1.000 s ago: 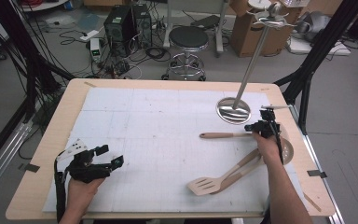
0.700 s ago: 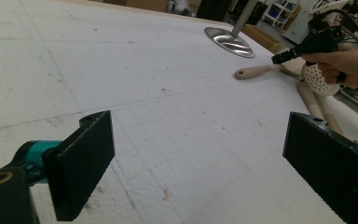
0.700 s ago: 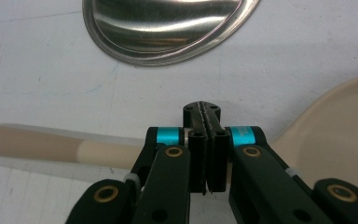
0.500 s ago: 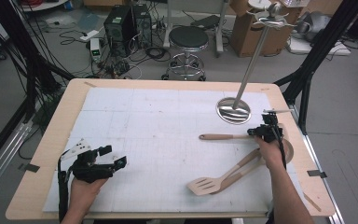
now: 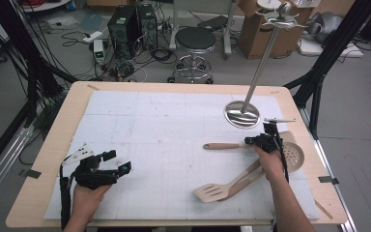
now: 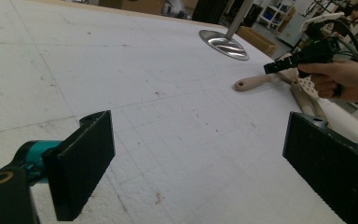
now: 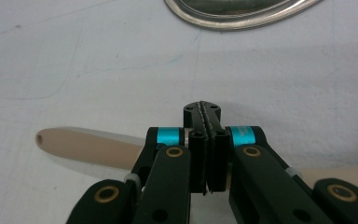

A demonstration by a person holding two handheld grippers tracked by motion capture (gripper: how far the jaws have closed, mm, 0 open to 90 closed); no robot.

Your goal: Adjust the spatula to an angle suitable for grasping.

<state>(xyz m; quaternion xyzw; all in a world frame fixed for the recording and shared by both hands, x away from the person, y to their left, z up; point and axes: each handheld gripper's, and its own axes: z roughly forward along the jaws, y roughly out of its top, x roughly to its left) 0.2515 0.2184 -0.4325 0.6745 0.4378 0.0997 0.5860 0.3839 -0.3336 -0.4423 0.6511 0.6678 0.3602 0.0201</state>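
On the right half of the worktop (image 5: pixel 48 159), the right gripper (image 5: pixel 254 141) sits low over a wooden-handled skimmer (image 5: pixel 293 155), just above its handle (image 5: pixel 224 145). Right gripper view: both black jaws pressed flat together, nothing between them, with the pale handle (image 7: pixel 88 145) lying crosswise beneath them on the white mat (image 7: pixel 74 60). Whether the jaws touch the handle cannot be told. High view: handle points left, perforated bowl lies at the right, partly behind the hand.

Nearer the person, a wooden slotted turner (image 5: pixel 211 192) and a second wooden utensil (image 5: pixel 244 181) lie side by side at a slant, under the right forearm.

Beyond the right gripper stands a round metal base (image 5: pixel 242 114) with a slim pole (image 5: pixel 261 67) leaning up and away; its rim shows at the top of the right gripper view (image 7: pixel 242 11).

Left gripper (image 5: pixel 119 162) rests at the near left of the mat, jaws spread wide, nothing between them, well apart from the utensils. Left gripper view: bare mat between the two pads (image 6: pixel 81 161), the right gripper (image 6: pixel 284 65) farther off.
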